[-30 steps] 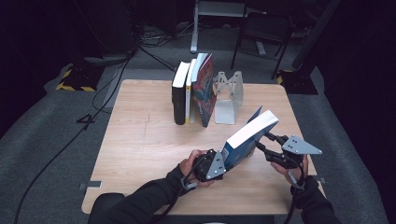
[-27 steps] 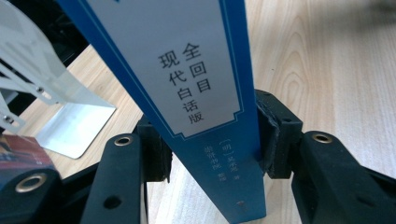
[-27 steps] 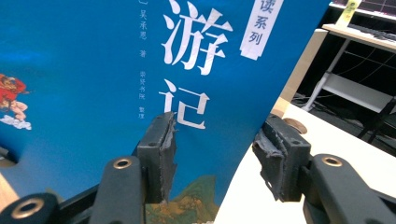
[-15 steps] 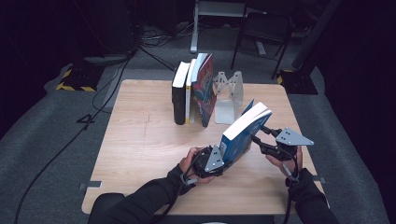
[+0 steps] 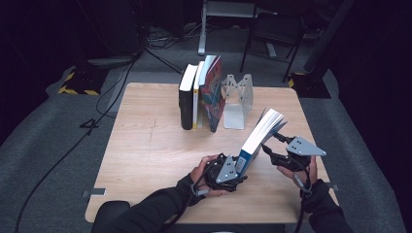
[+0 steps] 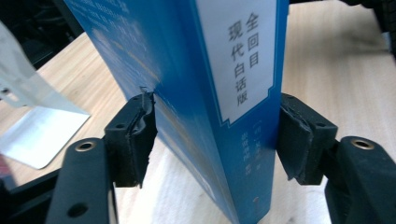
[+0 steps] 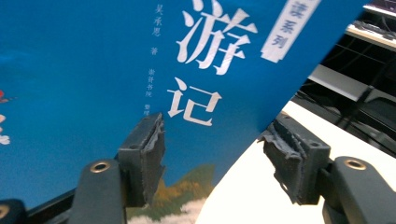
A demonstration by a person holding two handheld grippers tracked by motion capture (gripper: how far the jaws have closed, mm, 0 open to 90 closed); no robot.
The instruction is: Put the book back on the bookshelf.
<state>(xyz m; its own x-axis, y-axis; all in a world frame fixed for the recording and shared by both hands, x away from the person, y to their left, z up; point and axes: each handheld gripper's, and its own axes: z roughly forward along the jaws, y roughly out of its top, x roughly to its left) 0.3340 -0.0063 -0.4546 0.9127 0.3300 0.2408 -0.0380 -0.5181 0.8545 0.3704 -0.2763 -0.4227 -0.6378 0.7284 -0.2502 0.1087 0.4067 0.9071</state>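
As both jaws have just been opening | blue book (image 5: 257,138) sits loose btwn left gripper (image 6: 217,135) pads, spine up | right gripper (image 7: 210,154) jaws apart beside cover, prob. releasing so it rests tilted on desk (image 5: 145,145).

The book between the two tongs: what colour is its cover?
Blue, with white lettering on the book; the right gripper view shows it best.
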